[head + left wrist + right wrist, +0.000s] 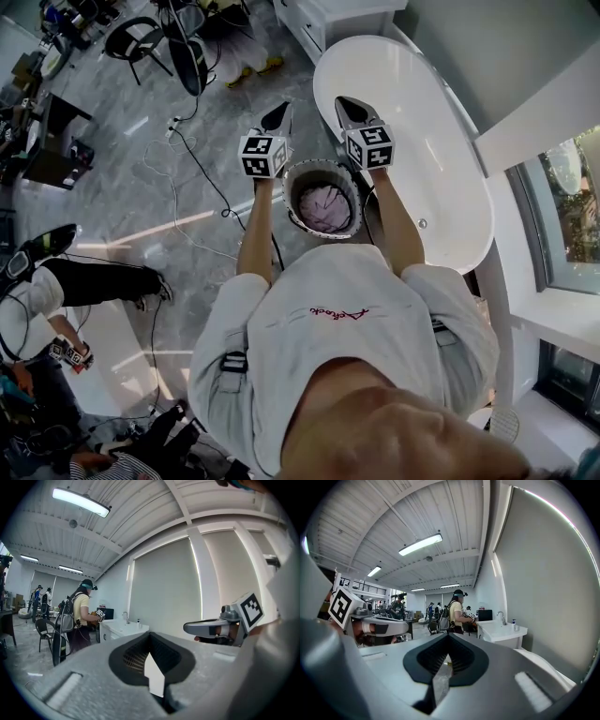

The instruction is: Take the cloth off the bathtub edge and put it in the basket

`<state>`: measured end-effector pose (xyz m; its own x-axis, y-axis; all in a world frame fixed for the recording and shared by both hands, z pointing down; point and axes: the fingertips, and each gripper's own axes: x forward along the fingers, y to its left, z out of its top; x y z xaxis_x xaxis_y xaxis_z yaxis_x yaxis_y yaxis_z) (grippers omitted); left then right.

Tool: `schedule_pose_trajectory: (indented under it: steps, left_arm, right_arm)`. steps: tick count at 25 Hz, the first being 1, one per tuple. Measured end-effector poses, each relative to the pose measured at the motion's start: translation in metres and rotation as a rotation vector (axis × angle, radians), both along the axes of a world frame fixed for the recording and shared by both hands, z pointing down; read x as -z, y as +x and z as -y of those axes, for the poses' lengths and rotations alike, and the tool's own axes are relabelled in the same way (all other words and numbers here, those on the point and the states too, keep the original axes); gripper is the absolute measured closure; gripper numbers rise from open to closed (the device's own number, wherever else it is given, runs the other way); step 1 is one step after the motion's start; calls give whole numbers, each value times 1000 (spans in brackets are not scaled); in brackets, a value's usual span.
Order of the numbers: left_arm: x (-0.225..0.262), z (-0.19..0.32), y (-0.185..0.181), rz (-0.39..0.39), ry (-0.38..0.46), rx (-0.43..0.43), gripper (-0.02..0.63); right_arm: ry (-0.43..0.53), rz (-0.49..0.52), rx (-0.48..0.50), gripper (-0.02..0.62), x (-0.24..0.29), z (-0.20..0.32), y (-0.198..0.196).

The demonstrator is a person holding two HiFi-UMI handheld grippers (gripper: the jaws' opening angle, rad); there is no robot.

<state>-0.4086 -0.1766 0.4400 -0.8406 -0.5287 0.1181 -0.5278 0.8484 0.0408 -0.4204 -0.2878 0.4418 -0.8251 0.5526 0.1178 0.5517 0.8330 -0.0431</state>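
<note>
Already in the basket (290,192) by the bathtub (441,187): pink cloth (324,208) (bunched at the bottom). Over the far rim, side by side, held about level, left gripper (277,117) and right gripper (352,111), jaws closed tight, gripping nothing, clear of the cloth.

We're in a big open studio hall, one corner dressed as a bathroom. There's a white oval freestanding bathtub (427,141) on a grey marble-look floor (122,202), and a white vanity cabinet with basin and tap (502,632) against the wall. Loose cables (197,161) trail across the floor. A long strip light (420,544) hangs from the ribbed white ceiling. Further back are a black metal chair (136,42) and a person in a yellow shirt wearing a backpack (457,613).
</note>
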Motion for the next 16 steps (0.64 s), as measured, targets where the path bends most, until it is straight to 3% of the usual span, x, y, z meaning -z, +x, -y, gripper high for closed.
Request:
schedule_pose_trajectory:
  steps: [16]
  left_arm:
    - [0, 8, 11, 2, -2, 2, 606]
  right_arm:
    - [-4, -7, 8, 592, -2, 4, 14]
